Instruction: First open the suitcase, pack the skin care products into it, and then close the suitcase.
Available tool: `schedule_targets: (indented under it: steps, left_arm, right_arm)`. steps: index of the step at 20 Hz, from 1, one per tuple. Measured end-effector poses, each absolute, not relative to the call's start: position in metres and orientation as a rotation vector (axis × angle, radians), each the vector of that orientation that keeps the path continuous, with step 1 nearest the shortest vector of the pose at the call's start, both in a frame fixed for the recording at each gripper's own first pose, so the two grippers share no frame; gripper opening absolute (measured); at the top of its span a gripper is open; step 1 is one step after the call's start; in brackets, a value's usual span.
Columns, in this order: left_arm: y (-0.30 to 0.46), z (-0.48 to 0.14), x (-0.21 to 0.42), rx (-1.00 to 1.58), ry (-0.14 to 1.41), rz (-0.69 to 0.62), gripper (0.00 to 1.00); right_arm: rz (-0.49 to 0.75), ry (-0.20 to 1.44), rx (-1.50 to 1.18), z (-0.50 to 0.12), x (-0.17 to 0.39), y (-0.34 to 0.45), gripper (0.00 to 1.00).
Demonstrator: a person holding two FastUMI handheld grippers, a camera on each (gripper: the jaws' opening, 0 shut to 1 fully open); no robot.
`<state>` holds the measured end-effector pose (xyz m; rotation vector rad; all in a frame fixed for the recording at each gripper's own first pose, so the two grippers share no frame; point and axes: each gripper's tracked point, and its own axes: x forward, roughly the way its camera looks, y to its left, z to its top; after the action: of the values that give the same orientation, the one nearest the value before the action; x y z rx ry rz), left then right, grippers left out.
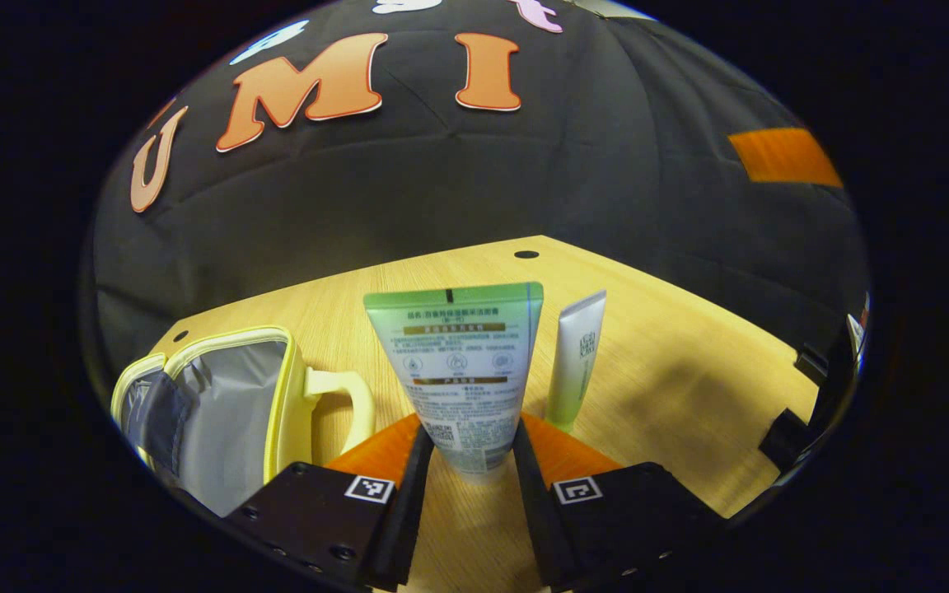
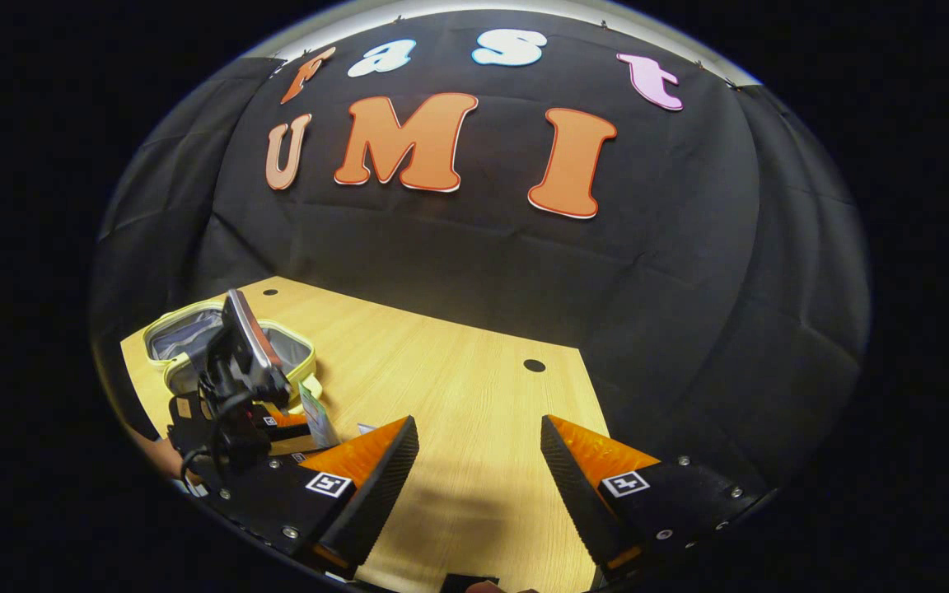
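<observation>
Recording booth: black cloth wall (image 2: pixel 474 272) behind bare wood table (image 2: pixel 458 395).

We see a green tube (image 1: pixel 462 371) standing upright on its cap between two fingers, a slimmer white tube (image 1: pixel 577 358) upright just beside it, and the pale-yellow suitcase (image 1: pixel 227 412) lying unzipped, grey lining exposed.
</observation>
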<state>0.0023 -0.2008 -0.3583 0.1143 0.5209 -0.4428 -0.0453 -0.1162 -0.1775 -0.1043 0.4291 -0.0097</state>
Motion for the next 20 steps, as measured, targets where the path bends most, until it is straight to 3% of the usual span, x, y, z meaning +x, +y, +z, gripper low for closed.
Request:
schedule_targets:
  steps: [10, 18, 20]
  left_arm:
    - [-0.150, -0.247, 0.002, 0.008, 0.431, -0.338, 0.55]
    - [-0.035, -0.220, -0.017, 0.091, 0.453, -0.091, 0.55]
    - [-0.009, -0.219, -0.026, 0.105, 0.478, -0.025, 0.55]
  right_arm:
    - [0.115, 0.555, -0.069, -0.236, -0.034, -0.075, 0.95]
    - [0.256, 0.724, 0.013, -0.300, -0.023, -0.019, 0.94]
    - [0.256, 0.758, 0.033, -0.313, -0.015, -0.016, 0.88]
